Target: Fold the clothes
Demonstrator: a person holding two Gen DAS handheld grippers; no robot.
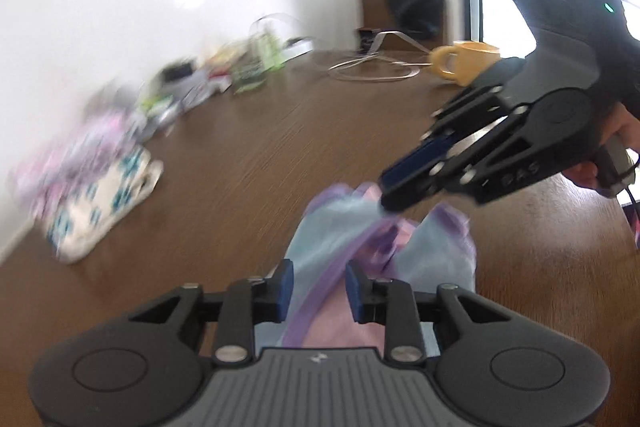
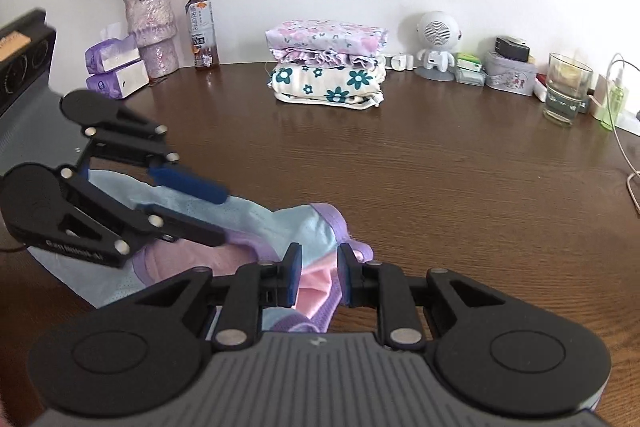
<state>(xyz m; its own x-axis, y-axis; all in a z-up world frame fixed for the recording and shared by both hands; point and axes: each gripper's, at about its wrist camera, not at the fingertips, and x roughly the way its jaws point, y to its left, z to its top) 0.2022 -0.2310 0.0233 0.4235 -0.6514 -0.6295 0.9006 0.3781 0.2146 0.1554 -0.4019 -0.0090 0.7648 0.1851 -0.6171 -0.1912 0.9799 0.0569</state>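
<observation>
A pale blue, pink and purple-trimmed garment [image 1: 332,227] lies bunched on the brown wooden table [image 1: 280,131]. My left gripper [image 1: 320,291] hovers over its near end, fingers apart, with a purple band of cloth running between them. In the right wrist view the same gripper [image 2: 220,217] reaches in from the left above the garment [image 2: 256,219]. My right gripper [image 2: 319,279] is closed on a bunched pink and purple fold. From the left wrist view, the right gripper [image 1: 383,195] has the cloth drawn up to its tips.
A stack of folded floral clothes [image 2: 328,67] sits at the wall. Nearby stand a flower vase [image 2: 154,31], a bottle [image 2: 202,31], tissue packs [image 2: 116,67], a small white figure [image 2: 438,39] and a glass [image 2: 566,89]. A yellow mug [image 1: 468,61] and cable [image 1: 372,67] lie farther off.
</observation>
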